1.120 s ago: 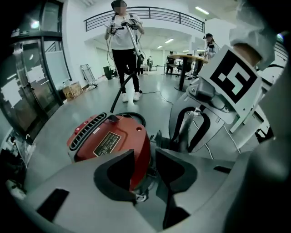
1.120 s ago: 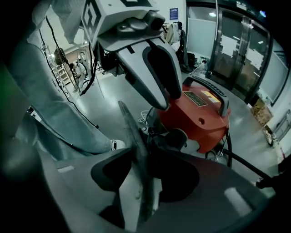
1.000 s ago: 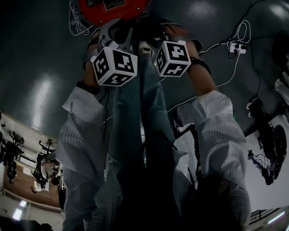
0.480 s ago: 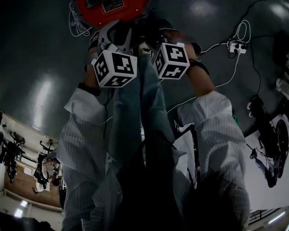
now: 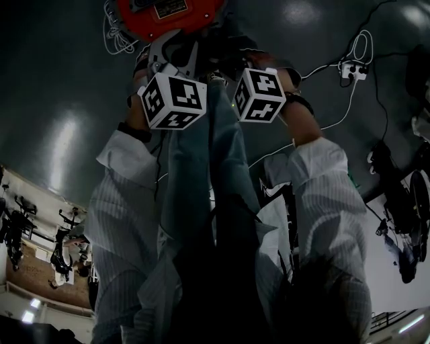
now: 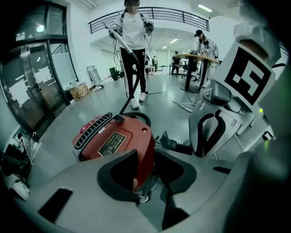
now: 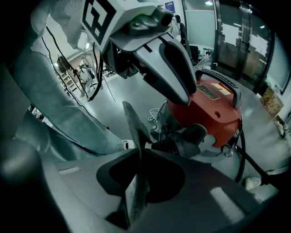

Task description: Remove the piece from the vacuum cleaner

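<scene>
The red vacuum cleaner (image 5: 168, 13) stands on the grey floor at my feet, its rating plate (image 6: 112, 144) facing up. My left gripper (image 6: 148, 157) reaches over its near red edge. The jaws are closing with that edge between them, and a dark gap still shows on the right side. My right gripper (image 7: 138, 152) is shut on a thin flat grey piece (image 7: 132, 132), which stands edge-on between its pads in front of the black hose connector (image 7: 182, 141). In the head view both marker cubes hang just below the vacuum, and the jaws themselves are mostly hidden.
A black hose (image 7: 241, 150) curls round the vacuum's far side. A power strip with white cable (image 5: 353, 67) lies on the floor to the right. A person with another vacuum hose (image 6: 134, 45) and a table (image 6: 195, 57) stand further off. Glass walls (image 6: 36, 91) line the left.
Both grippers have crept a little closer to the vacuum. The right marker cube has turned slightly.
</scene>
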